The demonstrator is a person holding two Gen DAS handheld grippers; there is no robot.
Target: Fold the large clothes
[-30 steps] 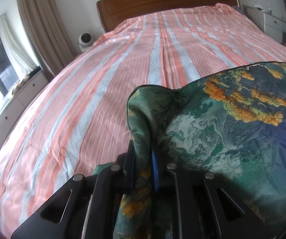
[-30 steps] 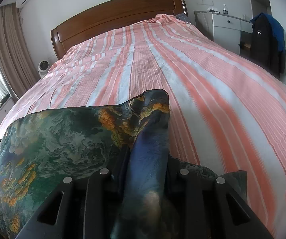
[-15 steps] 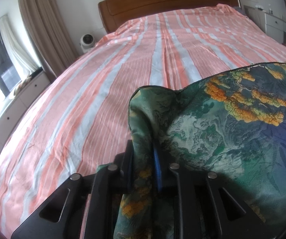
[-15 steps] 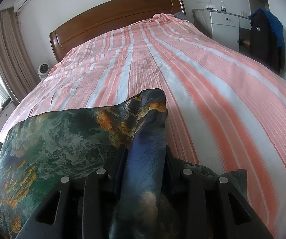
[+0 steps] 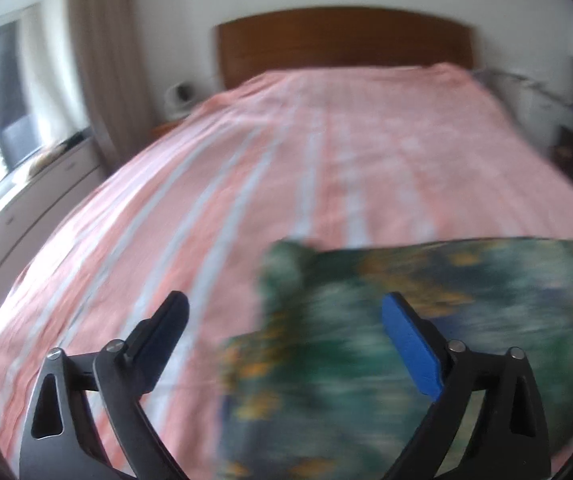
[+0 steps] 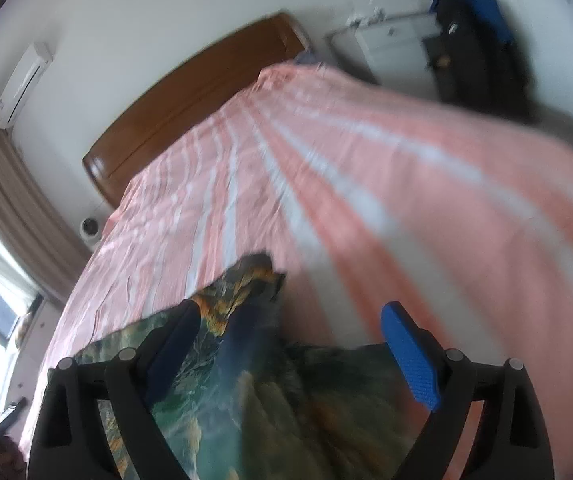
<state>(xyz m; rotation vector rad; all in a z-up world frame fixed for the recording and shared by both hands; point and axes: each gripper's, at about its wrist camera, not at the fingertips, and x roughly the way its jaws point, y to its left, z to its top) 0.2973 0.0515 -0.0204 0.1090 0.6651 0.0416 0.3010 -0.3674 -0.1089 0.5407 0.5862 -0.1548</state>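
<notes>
A green garment with orange and blue print (image 5: 426, 320) lies on the pink striped bed (image 5: 326, 152), blurred by motion. My left gripper (image 5: 284, 306) is open, its jaws wide apart above the garment's left edge, holding nothing. In the right wrist view the garment (image 6: 246, 380) lies below and between the jaws, with a raised corner (image 6: 254, 276) ahead. My right gripper (image 6: 290, 320) is open and empty, and the view is tilted.
A wooden headboard (image 5: 342, 40) stands at the far end. A curtain (image 5: 98, 60) and low drawers (image 5: 26, 200) run along the left. A white dresser (image 6: 394, 40) and a dark hanging jacket (image 6: 482, 40) stand at the right. A small white device (image 6: 90, 226) sits beside the headboard.
Both grippers have opened and let go of the garment, which has dropped onto the bed. Both have pulled back and up; the right one has tilted.
</notes>
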